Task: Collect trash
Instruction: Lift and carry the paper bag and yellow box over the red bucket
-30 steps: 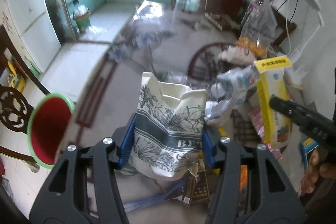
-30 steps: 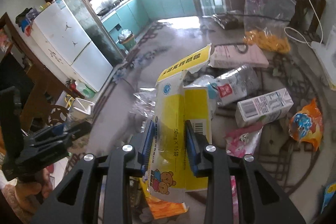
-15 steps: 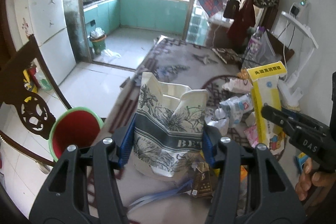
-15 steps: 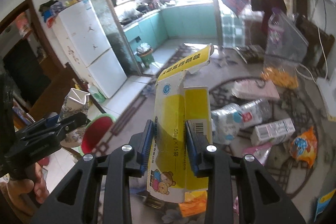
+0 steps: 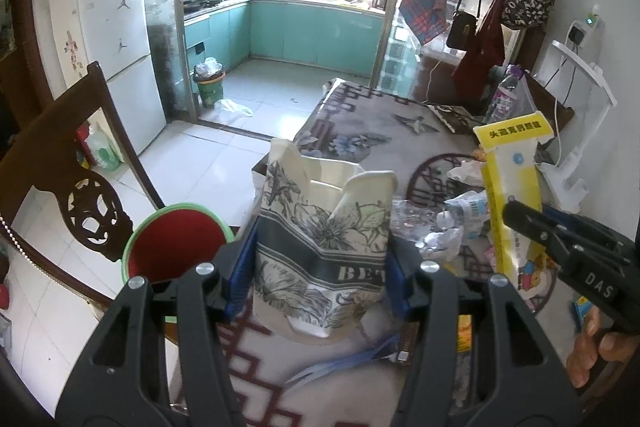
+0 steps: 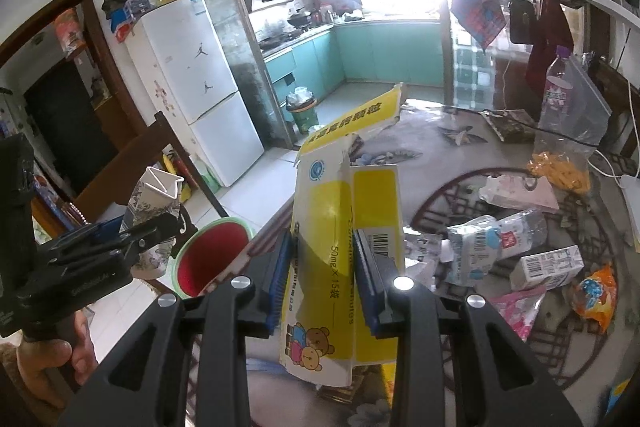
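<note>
Left gripper [image 5: 318,269] clamps floral paper cup [image 5: 322,247] (crumpled rim). Red bin [image 5: 176,247] beside table edge, lower left.

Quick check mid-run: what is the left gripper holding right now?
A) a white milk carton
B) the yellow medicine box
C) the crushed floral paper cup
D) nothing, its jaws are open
C: in the left wrist view the left gripper is clamped on the crushed floral paper cup, while the yellow medicine box sits in the right gripper.
</note>
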The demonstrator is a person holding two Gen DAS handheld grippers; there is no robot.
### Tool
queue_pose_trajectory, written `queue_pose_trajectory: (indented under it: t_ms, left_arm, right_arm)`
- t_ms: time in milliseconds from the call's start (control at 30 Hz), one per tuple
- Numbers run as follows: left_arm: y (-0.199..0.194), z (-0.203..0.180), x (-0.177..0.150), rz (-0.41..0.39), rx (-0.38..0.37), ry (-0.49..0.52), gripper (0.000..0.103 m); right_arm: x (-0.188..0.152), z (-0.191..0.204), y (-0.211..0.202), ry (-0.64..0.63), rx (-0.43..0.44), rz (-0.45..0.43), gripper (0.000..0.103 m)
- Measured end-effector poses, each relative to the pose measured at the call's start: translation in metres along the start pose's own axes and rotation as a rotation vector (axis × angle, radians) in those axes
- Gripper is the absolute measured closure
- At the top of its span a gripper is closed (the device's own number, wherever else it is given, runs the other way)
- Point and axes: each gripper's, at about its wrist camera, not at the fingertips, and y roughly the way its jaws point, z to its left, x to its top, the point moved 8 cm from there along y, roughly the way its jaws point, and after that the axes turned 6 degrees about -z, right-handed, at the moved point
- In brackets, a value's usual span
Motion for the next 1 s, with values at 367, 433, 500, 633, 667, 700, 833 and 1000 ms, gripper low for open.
queue_pose_trajectory:
  t_ms: [367,433,500,633,667,700,833,1000]
  left_arm:
    - [0.022,0.032,0.006,0.028,-0.049,0.014,0.050]
    - [0.029,0.038,0.006,0.042,-0.062,0.019,0.050]
    - [0.033,0.048,0.007,0.046,-0.066,0.019,0.050]
    - [0.041,0.076,0.007,0.059,-0.053,0.003,0.050]
    - [0.043,0.085,0.007,0.063,-0.048,-0.005,0.050]
    - [0.045,0.093,0.006,0.068,-0.043,-0.014,0.050]
    - [0.051,0.124,0.001,0.090,-0.016,-0.041,0.050]
    - [0.055,0.169,-0.005,0.110,0.028,-0.085,0.050]
  right_arm:
    - [0.003,0.023,0.028,0.010,-0.040,0.013,0.073]
    - [0.002,0.027,0.037,0.017,-0.049,0.026,0.073]
    - [0.003,0.032,0.044,0.014,-0.056,0.033,0.072]
    - [0.006,0.049,0.062,0.003,-0.057,0.044,0.072]
    - [0.006,0.056,0.069,-0.004,-0.055,0.053,0.073]
    - [0.006,0.060,0.074,-0.007,-0.053,0.059,0.073]
    - [0.002,0.086,0.100,-0.032,-0.031,0.096,0.072]
    - [-0.003,0.119,0.132,-0.062,0.005,0.140,0.072]
